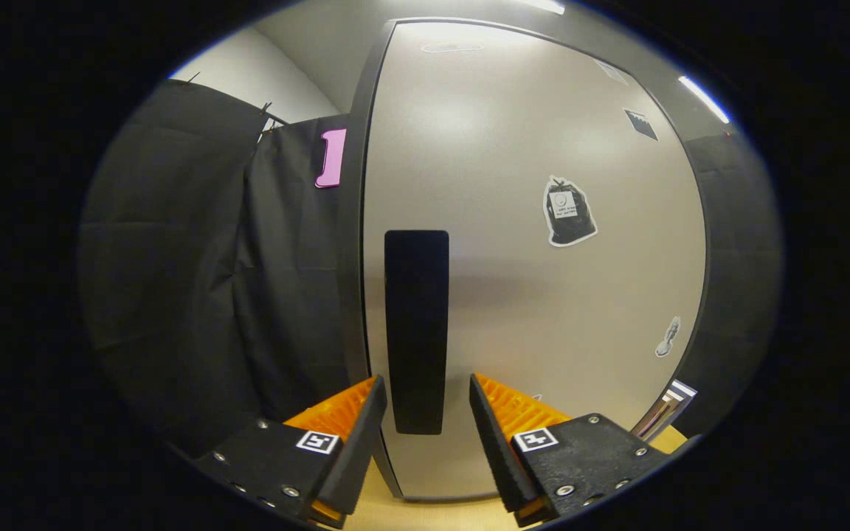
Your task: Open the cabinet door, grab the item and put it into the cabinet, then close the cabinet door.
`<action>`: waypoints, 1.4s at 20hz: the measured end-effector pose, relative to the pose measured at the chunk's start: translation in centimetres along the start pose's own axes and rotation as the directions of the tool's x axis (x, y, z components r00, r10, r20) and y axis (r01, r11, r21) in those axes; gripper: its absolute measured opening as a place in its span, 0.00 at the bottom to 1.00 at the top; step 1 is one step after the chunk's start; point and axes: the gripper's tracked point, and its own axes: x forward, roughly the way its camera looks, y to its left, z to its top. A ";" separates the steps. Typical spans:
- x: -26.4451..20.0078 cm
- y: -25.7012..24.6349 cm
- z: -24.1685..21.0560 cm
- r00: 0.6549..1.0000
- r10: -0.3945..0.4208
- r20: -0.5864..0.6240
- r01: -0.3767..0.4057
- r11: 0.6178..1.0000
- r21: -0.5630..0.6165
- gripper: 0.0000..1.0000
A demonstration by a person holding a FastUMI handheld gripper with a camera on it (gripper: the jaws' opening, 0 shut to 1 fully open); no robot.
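Note:
A pale grey cabinet door (543,295) with a dark frame stands shut straight ahead, close to me. A tall black handle (416,332) runs upright near the door's left edge. My gripper (425,402) is open, and the lower end of the handle shows in the gap between the two fingertips, touching neither. Stickers dot the door, the largest a black bag shape (569,212) at the upper right.
Black cloth wall (211,295) hangs to the left of the cabinet and again at its right. A light wooden surface (425,512) lies under the door's lower edge. A metal fitting (665,413) sits at the cabinet's lower right corner.

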 end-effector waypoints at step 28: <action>-11.3 -2.9 -1.9 0.911 0.406 -0.073 -0.406 0.914 0.020 0.25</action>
